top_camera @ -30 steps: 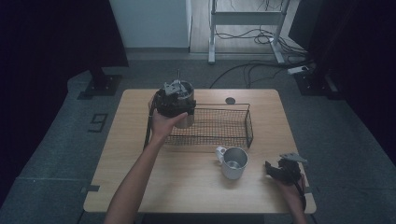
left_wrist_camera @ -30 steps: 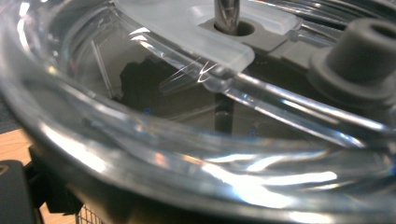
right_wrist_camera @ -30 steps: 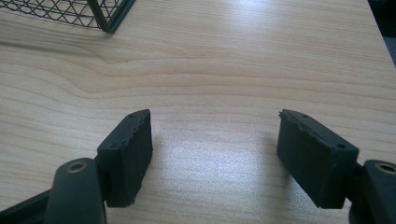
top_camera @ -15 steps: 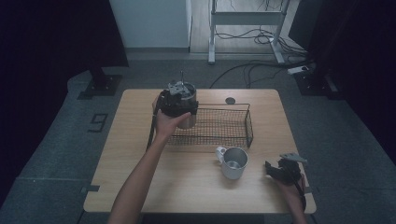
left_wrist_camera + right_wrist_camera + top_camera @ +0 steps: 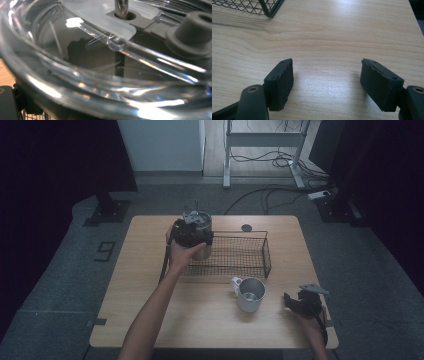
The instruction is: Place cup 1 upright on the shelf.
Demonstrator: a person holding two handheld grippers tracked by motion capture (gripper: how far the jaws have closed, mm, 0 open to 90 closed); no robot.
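High view: the left tongs (image 5: 191,234) clasp a steel tumbler (image 5: 204,250) from its near-left side, and the left hand (image 5: 181,254) carries them above the left end of the wire basket (image 5: 266,256). The tumbler stands upright, its long axis vertical and its lidded top uppermost. Whether its base touches the mesh floor I cannot tell. The basket lies directly beneath it, so the coming move looks like a straight drop rather than a sideways shift. A steel mug (image 5: 249,294) stands on the surface (image 5: 150,320) just in front of the basket, handle to the left. The right tongs (image 5: 296,303) rest near the right front corner, close to the mug and well apart from the tumbler. A small dark disc (image 5: 246,227) sits behind the basket

Left gripper view: the tumbler's clear lid (image 5: 82,15) sits right up against the camera, with a metal straw (image 5: 121,6) through its centre hole and a grey stopper (image 5: 197,32) beside it. A bit of basket mesh (image 5: 32,116) shows low at the left, and a strip of surface (image 5: 3,75) above it

Right gripper view: the right tongs (image 5: 327,77) are released, jaws wide apart, with bare surface (image 5: 337,32) between them. A basket corner (image 5: 265,7) lies ahead to the left
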